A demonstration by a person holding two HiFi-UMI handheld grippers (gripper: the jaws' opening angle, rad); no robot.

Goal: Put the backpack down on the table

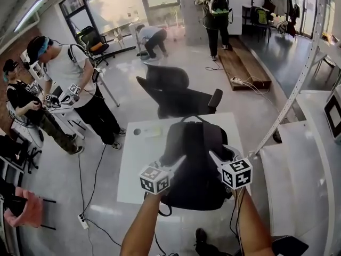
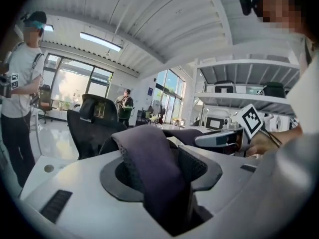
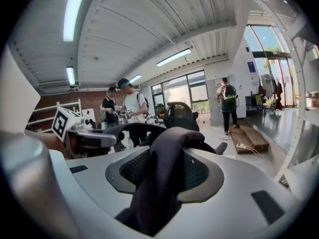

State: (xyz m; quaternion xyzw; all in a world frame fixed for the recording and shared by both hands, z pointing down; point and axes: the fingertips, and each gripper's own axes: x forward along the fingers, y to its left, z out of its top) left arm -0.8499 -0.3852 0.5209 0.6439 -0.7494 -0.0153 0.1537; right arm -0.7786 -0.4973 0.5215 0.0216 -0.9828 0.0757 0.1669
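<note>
Backpack [image 1: 194, 167]: black, lying flat on right half of white table [image 1: 133, 169]. Left gripper [image 1: 178, 161] and right gripper [image 1: 217, 159] both at its near end. Jaws of each spread, pads not pressing. One strap [image 2: 149, 158] lying loose between the left jaws, second strap [image 3: 162, 173] between the right. Total: two straps, two grippers. One black chair [image 1: 176, 97] just beyond the table's far edge. One small dark disc [image 1: 137, 132] on the tabletop, left of backpack. Four people [image 1: 216, 9] on the floor, well apart from the table.
</note>
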